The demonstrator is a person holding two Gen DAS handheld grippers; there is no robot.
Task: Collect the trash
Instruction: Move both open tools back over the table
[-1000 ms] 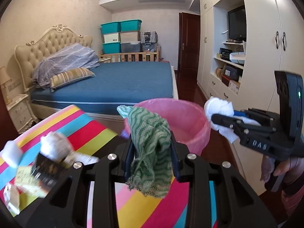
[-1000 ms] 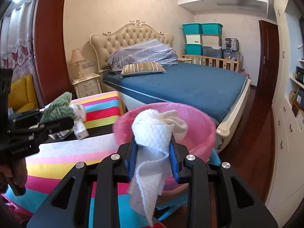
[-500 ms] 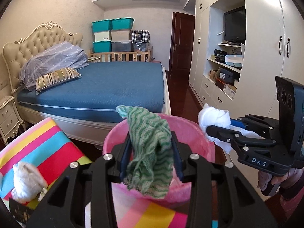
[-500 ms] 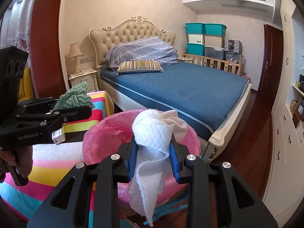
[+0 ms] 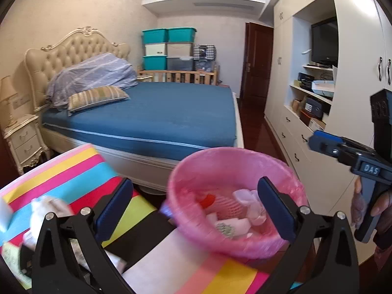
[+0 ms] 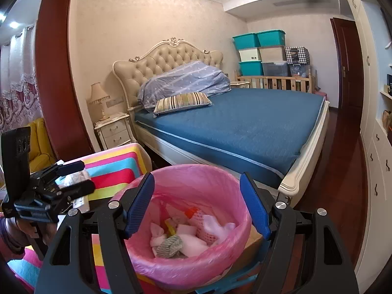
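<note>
A bin lined with a pink bag (image 5: 235, 161) (image 6: 196, 171) stands by the striped table. Inside it lie the green cloth (image 6: 170, 245), white tissue wads (image 6: 215, 224) and other scraps. My left gripper (image 5: 196, 210) is open and empty, just left of and above the bin; it also shows in the right wrist view (image 6: 73, 176). My right gripper (image 6: 197, 205) is open and empty right over the bin; it also shows in the left wrist view (image 5: 318, 142). More crumpled paper and wrappers (image 5: 46, 210) lie on the table at the left.
The table has a bright striped cloth (image 5: 73, 171) (image 6: 115, 169). A bed with a blue cover (image 5: 159, 115) stands behind the bin. A white wardrobe wall (image 5: 306, 122) is on the right, a nightstand (image 6: 112, 132) and lamp on the left.
Both grippers have opened over the bin. The green cloth and the white tissue have dropped into it. The left gripper has swung back towards the table.
</note>
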